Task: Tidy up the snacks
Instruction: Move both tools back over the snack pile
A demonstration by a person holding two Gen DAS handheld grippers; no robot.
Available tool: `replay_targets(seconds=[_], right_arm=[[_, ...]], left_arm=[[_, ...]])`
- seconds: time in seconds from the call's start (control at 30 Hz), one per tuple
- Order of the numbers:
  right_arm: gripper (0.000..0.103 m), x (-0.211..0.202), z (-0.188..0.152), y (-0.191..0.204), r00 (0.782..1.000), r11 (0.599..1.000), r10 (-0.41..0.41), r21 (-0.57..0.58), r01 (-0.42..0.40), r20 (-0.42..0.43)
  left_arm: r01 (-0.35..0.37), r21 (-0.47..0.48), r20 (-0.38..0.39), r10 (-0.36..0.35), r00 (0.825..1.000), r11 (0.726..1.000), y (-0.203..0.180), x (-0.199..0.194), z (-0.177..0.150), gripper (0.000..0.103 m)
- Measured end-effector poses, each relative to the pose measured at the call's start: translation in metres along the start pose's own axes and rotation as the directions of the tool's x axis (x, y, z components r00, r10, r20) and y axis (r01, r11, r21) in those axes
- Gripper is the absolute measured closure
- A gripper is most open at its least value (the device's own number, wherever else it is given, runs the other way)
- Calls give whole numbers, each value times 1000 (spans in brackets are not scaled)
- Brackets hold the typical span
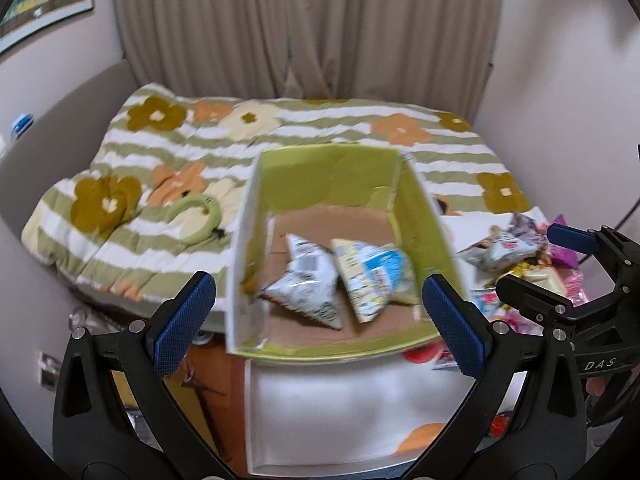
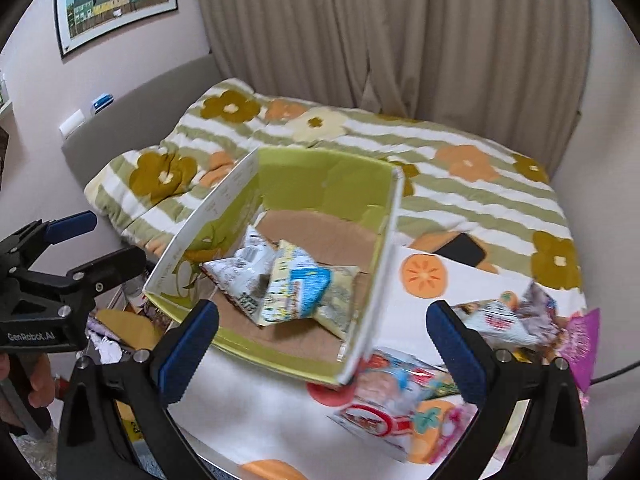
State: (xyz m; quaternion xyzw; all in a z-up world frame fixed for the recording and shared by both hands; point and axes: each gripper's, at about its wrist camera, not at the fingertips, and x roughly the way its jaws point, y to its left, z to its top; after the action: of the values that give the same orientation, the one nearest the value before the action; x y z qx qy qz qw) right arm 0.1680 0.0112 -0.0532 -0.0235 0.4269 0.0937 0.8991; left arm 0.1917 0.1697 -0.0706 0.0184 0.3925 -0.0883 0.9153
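Note:
A green cardboard box (image 1: 420, 208) (image 2: 304, 184) stands open on a white surface with orange prints. Two snack bags lie in it: a silver one (image 1: 304, 284) (image 2: 240, 276) and a pale yellow and blue one (image 1: 372, 276) (image 2: 304, 292). More snack packets (image 1: 516, 248) (image 2: 404, 396) lie in a heap to the right of the box. My left gripper (image 1: 320, 320) is open and empty in front of the box. My right gripper (image 2: 324, 344) is open and empty, above the box's near corner. Each gripper shows in the other's view (image 1: 532, 260) (image 2: 96, 236).
A bed with a striped floral quilt (image 1: 192, 152) (image 2: 460, 184) lies behind the box. A green ring (image 1: 196, 216) rests on the quilt. A dark phone (image 2: 464, 250) lies right of the box. Curtains (image 1: 304, 24) hang at the back. Clutter (image 2: 120, 332) lies on the floor at left.

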Motion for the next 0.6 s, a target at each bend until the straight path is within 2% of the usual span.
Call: replay_targets(seconds=[0.23,0.6], right_arm=[[0,-42,-18,-58,995,996,-82,49,79,55],[0,-98,-63,-180,981,972,-192,145,185,33]], left_arm=[[50,42,17,-51,999,998,-70,-4,6,1],[125,89,-13,-125,992,988,-213,4,10,1]])
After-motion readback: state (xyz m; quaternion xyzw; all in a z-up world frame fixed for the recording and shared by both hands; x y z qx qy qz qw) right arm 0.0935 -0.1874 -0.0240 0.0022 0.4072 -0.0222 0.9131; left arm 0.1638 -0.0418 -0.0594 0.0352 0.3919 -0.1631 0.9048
